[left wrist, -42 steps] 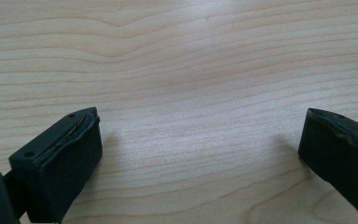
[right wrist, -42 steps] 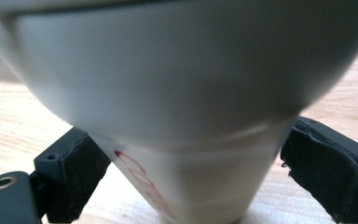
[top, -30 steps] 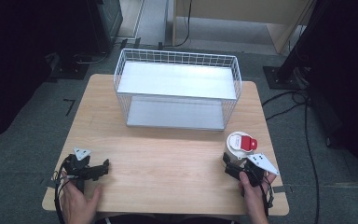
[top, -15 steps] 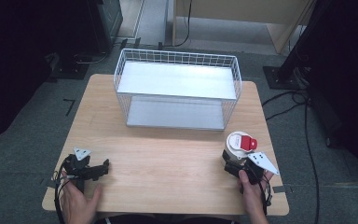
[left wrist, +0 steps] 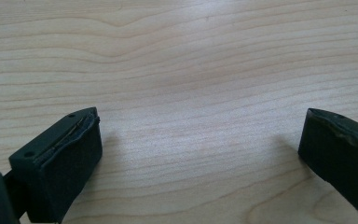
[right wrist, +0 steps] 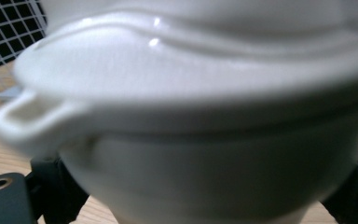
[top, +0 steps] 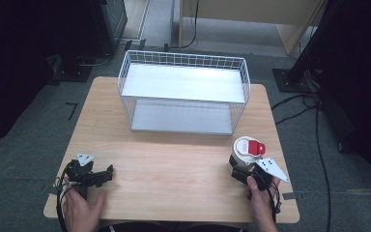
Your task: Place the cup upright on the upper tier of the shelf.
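White lidded container (top: pixel 245 153), red tab: between right gripper (top: pixel 244 171) fingers, pinched, resting on worktop (top: pixel 174 159). Left gripper (left wrist: pixel 200 158) fingers spread, empty. Wire basket (top: pixel 183 92) beyond fingers, empty; placement apparently pending.

— What's in front of the right gripper (right wrist: pixel 200 196)?
— A white pot (right wrist: pixel 205 121), blurred, very close, between its two black jaws at seven and five o'clock. A small lug handle (right wrist: pixel 25 116) juts toward nine.
— Behind it?
— White wire mesh (right wrist: pixel 9 37) at ten o'clock, pale wooden table (right wrist: pixel 0 154) below.
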Motion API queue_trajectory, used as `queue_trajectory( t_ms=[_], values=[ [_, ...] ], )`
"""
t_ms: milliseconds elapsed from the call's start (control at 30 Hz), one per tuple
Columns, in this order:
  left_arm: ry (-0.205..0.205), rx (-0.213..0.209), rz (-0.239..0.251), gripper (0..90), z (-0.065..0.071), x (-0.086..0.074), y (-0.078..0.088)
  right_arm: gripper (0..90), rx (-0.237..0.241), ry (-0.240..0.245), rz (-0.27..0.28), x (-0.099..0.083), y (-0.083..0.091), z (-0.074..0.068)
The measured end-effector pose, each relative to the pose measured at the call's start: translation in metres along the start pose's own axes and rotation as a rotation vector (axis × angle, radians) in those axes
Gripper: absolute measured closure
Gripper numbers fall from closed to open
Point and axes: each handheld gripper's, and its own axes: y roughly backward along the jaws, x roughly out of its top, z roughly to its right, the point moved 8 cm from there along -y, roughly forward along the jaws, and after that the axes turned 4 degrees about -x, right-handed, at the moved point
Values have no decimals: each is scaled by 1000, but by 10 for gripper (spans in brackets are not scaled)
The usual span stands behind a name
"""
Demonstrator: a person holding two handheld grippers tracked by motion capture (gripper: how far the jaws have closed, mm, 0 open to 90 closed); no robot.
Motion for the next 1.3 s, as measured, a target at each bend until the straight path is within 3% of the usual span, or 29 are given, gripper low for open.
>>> queue_trajectory(
  t_ms=[333,700,1300],
  values=[
    [0,0,0,0,0,0,0,76,50,10,29,10,4,-15],
    [0,0,0,0,0,0,0,78,105,43,72,31,1,-45],
    [0,0,0,0,0,0,0,78,141,49,160,69,-8,-78]
  ],
)
